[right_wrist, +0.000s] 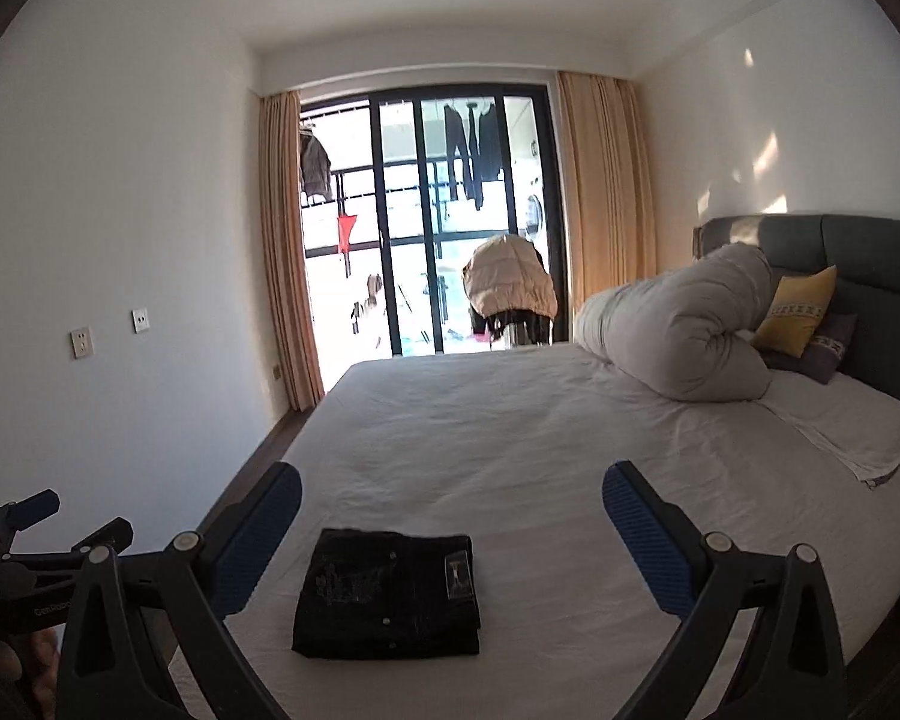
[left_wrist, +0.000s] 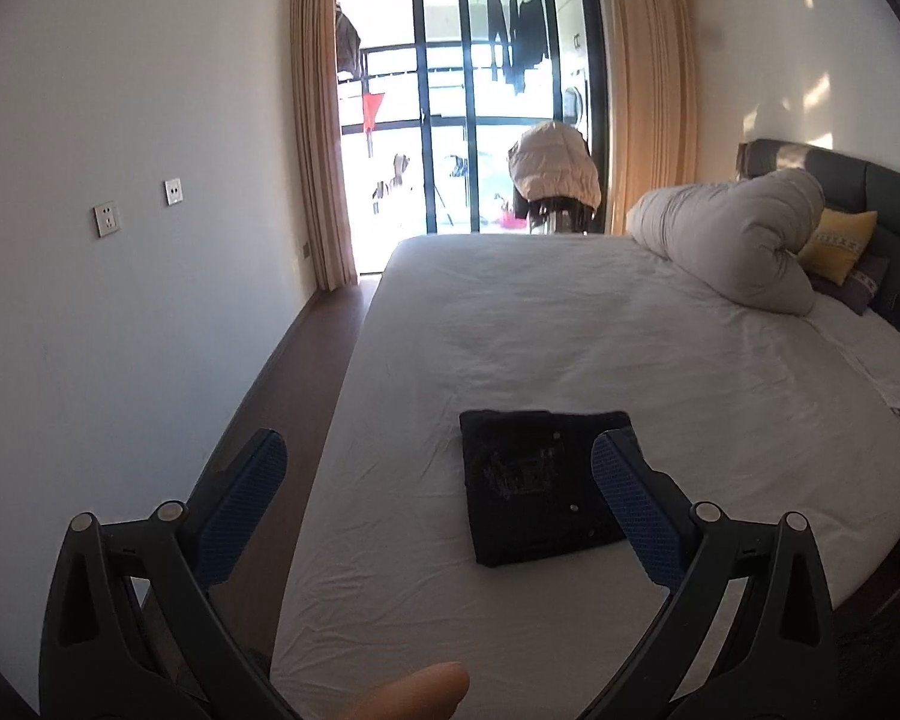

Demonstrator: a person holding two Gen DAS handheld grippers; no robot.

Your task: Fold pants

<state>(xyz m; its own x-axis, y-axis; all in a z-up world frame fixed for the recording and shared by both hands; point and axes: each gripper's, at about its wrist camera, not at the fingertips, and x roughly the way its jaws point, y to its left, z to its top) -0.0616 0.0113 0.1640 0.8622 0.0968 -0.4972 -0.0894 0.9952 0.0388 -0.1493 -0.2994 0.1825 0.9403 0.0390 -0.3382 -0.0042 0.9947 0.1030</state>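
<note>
While hovering above the near edge of the bed (right_wrist: 510, 420), both grippers standing spread wide and gripping nothing. Left gripper (left_wrist: 438, 462) framing the folded black pants (left_wrist: 540, 480) ahead and to its right side; right gripper (right_wrist: 450, 495) looking down on the same bundle, low between its fingers (right_wrist: 642, 528) and toward its left. Pants lying flat as a compact rectangle near the bed's near edge, long axis running roughly across, apart from every pad. Neither hand clearly nearer. Judging the fold finished. Further off, white sheet stretching bare; rolled duvet (right_wrist: 678, 336) lying toward the headboard corner, glass doors (right_wrist: 450, 222) beyond.
</note>
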